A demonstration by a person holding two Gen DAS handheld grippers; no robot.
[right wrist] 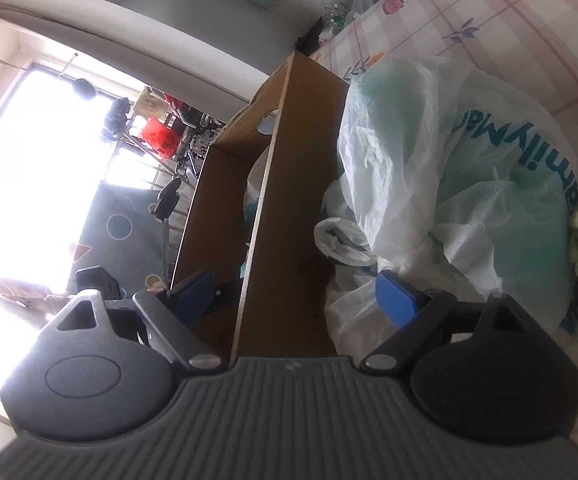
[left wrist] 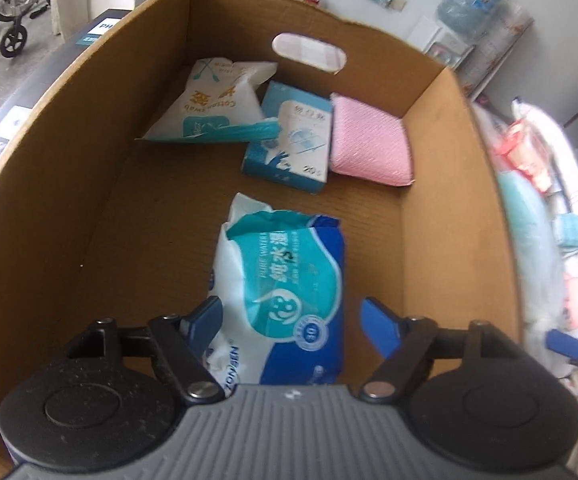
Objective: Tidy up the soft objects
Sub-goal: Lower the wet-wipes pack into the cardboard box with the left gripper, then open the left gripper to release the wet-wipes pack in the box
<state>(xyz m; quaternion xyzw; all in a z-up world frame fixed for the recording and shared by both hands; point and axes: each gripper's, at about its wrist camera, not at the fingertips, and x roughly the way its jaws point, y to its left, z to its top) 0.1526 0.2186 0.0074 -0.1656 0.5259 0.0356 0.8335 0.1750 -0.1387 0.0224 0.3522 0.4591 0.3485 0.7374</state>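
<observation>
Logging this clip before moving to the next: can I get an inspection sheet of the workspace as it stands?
Surface: checked tablecloth with printed motifs.
Job's things: cardboard box holds a wet wipes pack, a cotton swab bag, a blue carton and a pink pad.
Clutter: white plastic bags piled beside the box.
Grippers: left hand-held gripper open, straddling the wipes pack, right finger clear of it; right hand-held gripper open, empty, astride the box wall.
Cables: nothing seen.
Surroundings: bright window, water jug, wheelchair.
</observation>
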